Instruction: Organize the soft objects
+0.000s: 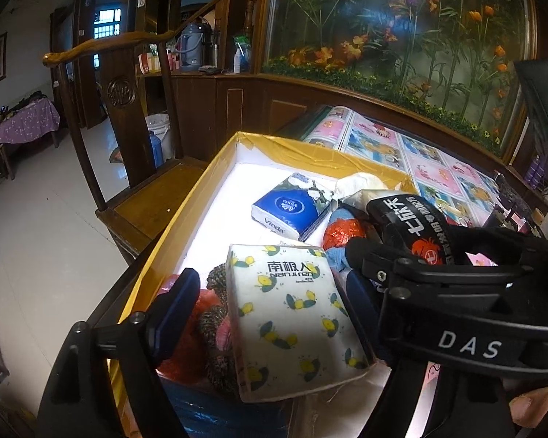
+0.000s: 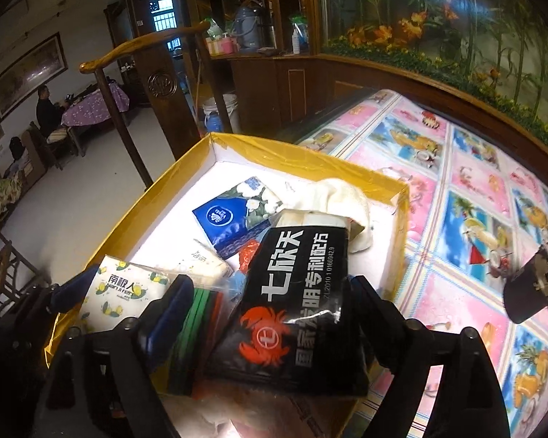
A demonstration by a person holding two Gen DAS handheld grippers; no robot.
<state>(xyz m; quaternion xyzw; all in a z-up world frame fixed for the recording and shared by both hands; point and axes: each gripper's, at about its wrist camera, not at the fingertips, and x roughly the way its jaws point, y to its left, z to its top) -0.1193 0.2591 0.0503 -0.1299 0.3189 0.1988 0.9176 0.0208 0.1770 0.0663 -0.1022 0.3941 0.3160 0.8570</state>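
Observation:
A yellow-rimmed box with a white floor holds soft items. My left gripper is over the box, its jaws spread around a white lemon-print tissue pack; its left finger stands apart from the pack. My right gripper holds a black packet with a red crab logo above the box; the packet also shows in the left wrist view. A blue Vinda tissue pack and a white cloth lie in the box, with knitted items underneath.
A wooden chair stands left of the box. The box rests on a table with a pink and blue cartoon cloth. A dark cup-like object sits on the cloth at right. A glass panel with flowers lines the back.

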